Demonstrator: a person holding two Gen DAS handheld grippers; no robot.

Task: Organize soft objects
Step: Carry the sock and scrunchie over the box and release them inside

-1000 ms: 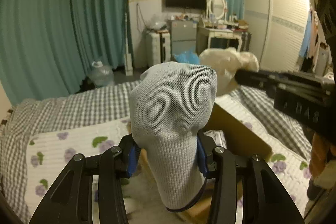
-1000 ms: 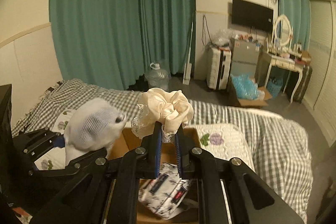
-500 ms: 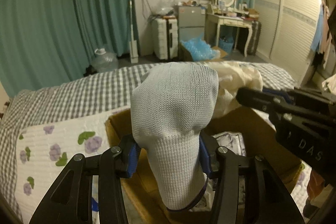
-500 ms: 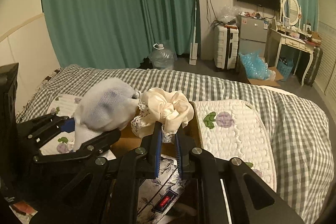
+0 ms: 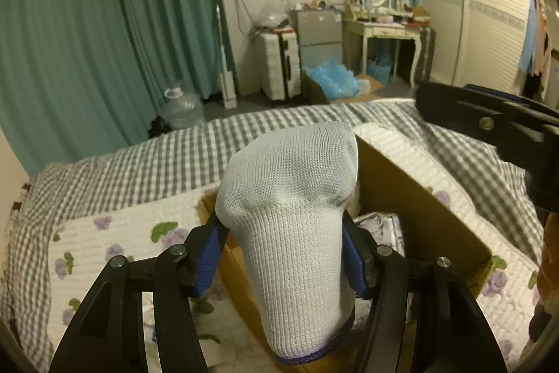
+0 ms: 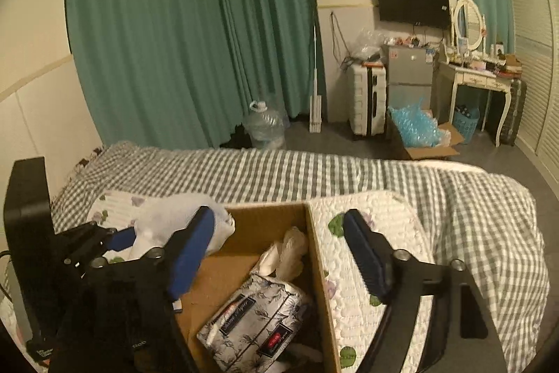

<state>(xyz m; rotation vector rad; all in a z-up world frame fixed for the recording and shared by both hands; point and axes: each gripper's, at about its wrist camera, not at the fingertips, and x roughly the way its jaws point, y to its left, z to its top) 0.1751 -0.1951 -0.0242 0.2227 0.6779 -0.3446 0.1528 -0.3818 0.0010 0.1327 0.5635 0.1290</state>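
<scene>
My left gripper (image 5: 284,257) is shut on a white knit sock (image 5: 293,219) and holds it over the left side of an open cardboard box (image 5: 412,198) on the bed. The sock also shows in the right wrist view (image 6: 178,219), above the box's left edge. My right gripper (image 6: 279,250) is open and empty above the box (image 6: 265,219). A cream scrunchie (image 6: 284,256) lies inside the box against its right wall, next to a floral tissue pack (image 6: 255,324). The right gripper shows in the left wrist view (image 5: 489,124) at the right edge.
The box sits on a white flowered quilt (image 6: 370,233) over a grey checked bedspread (image 6: 471,205). Beyond the bed are teal curtains (image 6: 195,34), a water jug (image 6: 263,124), a suitcase (image 6: 367,100) and a dressing table (image 6: 478,79).
My right gripper has opened and let go of the cream scrunchie, which now lies in the box. My left gripper has lowered with the sock toward the box.
</scene>
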